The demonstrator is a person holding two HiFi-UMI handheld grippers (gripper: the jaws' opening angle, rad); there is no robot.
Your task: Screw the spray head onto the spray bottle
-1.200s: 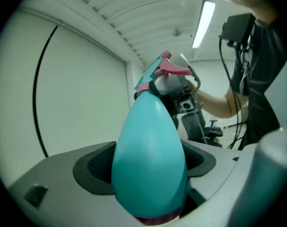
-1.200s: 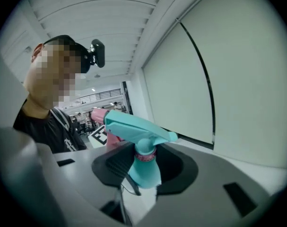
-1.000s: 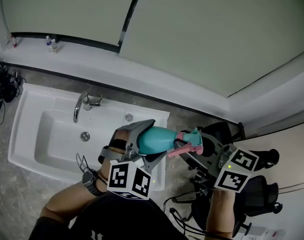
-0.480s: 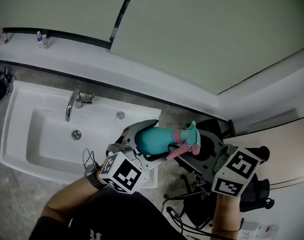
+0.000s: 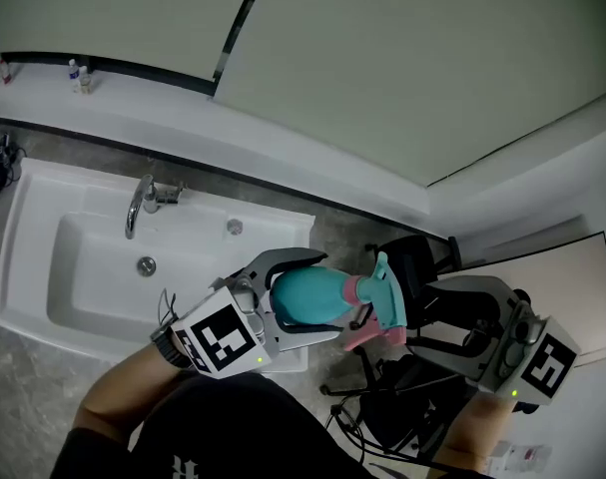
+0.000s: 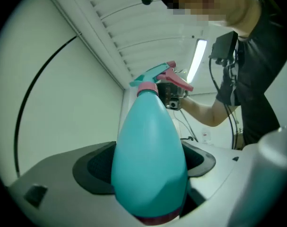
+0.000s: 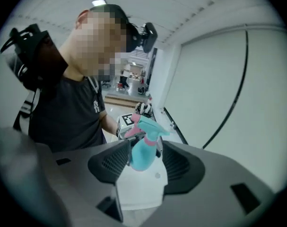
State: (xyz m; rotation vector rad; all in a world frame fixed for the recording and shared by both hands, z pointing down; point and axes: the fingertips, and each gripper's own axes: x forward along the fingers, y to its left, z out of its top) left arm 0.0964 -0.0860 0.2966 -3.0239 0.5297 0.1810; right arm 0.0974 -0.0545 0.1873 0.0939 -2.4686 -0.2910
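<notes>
Your left gripper (image 5: 327, 295) clamps the teal spray bottle (image 5: 301, 299) (spray head (image 5: 384, 302) seated on top). Your right gripper (image 5: 424, 315) has just been opening, empty, beside that head.

Tiny bottles (image 5: 78, 75) on the far ledge (image 5: 283, 153), labels illegibly small.

Soft, even indoor light with no hard shadows. A ceiling strip light (image 6: 198, 60) glares in the left gripper view. Both gripper views curve strongly, with black corners. The near spray bottle (image 6: 150, 160) looks slightly soft.
</notes>
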